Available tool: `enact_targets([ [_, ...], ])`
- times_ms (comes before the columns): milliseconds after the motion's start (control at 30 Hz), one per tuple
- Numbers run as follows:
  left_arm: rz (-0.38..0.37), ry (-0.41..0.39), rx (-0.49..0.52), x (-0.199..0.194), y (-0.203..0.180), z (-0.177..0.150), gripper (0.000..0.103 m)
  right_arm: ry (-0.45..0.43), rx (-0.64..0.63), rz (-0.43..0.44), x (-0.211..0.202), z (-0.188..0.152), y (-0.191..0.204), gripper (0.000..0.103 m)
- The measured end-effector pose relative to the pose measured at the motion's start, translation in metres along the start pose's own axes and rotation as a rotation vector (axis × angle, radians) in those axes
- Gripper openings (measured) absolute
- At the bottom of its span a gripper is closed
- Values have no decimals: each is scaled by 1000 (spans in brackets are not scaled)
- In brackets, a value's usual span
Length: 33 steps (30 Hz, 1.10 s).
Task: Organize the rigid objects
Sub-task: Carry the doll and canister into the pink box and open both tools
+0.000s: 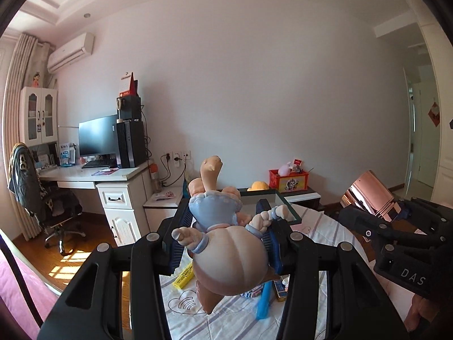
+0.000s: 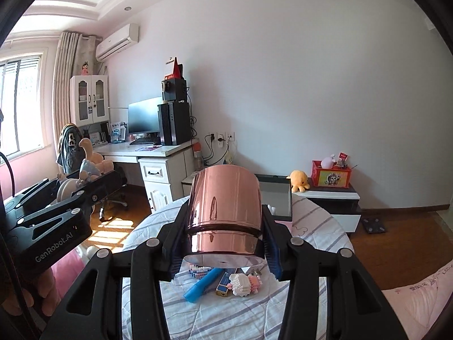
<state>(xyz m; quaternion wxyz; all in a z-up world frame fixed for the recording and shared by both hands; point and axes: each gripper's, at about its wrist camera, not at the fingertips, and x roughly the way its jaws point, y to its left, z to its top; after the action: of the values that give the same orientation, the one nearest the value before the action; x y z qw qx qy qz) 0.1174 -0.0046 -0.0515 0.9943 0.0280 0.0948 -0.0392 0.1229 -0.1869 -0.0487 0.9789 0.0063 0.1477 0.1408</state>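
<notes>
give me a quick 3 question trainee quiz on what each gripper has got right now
1. True or false: the left gripper holds the rose-gold metal cup.
2. Which thing lies on the striped bedsheet below the cup? A) blue marker B) a spoon C) a remote
3. Fill in: the figurine in the left jaws wears a light ____ dress.

Key
1. False: the right gripper clamps the cup; the left one clamps the figurine.
2. A
3. blue
</notes>
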Motion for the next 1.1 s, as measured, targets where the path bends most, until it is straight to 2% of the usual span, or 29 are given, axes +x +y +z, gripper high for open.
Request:
enact_targets([
  [267,3,12,11,16,-1,5,48,-10,-9,-8,2,8,-3,48],
  [433,-77,77,5,56,-1,11,48,13,-16,-2,23,12,-12,48],
  [600,-94,140,44,130,4,23,48,62,-29,-18,69,29,-32,48],
  [767,-90,238,83,223,3,28,48,140,-28,-17,140,47,-60,48],
  [967,-196,439,35,344,2,15,48,289,-10,2,254,52,-86,48],
  [1100,-176,566,59,409,-5,-5,48,412,13,47,325,42,-95,48],
])
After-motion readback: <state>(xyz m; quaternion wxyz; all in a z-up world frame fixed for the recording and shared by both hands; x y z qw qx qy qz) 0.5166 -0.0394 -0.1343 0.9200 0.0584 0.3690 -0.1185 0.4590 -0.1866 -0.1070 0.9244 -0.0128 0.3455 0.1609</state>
